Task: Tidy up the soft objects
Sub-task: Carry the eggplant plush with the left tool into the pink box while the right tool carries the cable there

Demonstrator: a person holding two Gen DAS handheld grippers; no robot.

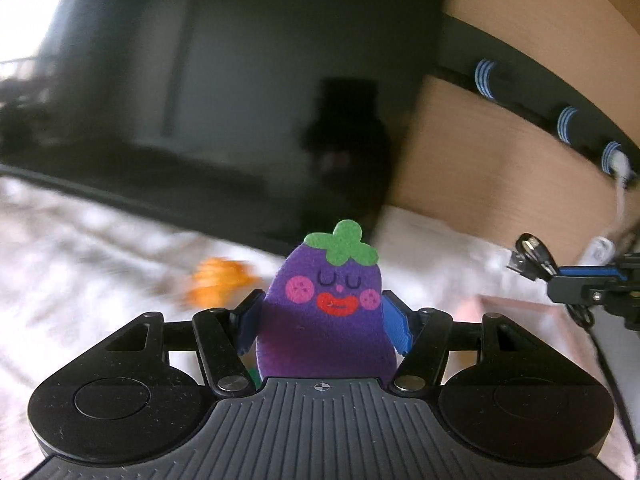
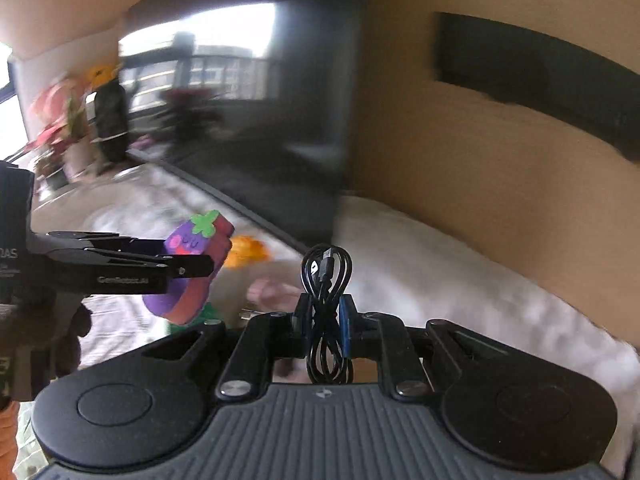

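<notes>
Purple eggplant plush (image 1: pixel 326 312) clamped in left hand-held gripper (image 1: pixel 324 320).

**Room ahead, walls close on the right**

My left gripper (image 1: pixel 322 312) is filled by the eggplant plush (image 1: pixel 326 312), my right gripper (image 2: pixel 324 320) by a coiled black cable (image 2: pixel 326 276). Ahead of both, the white bedding (image 2: pixel 460 280) lies open, apart from a blurred orange toy (image 1: pixel 218 282) lying just left of my left gripper. The dark screen (image 1: pixel 224 92) blocks the way behind it, and the tan wall (image 2: pixel 480 152) closes the right side.
</notes>
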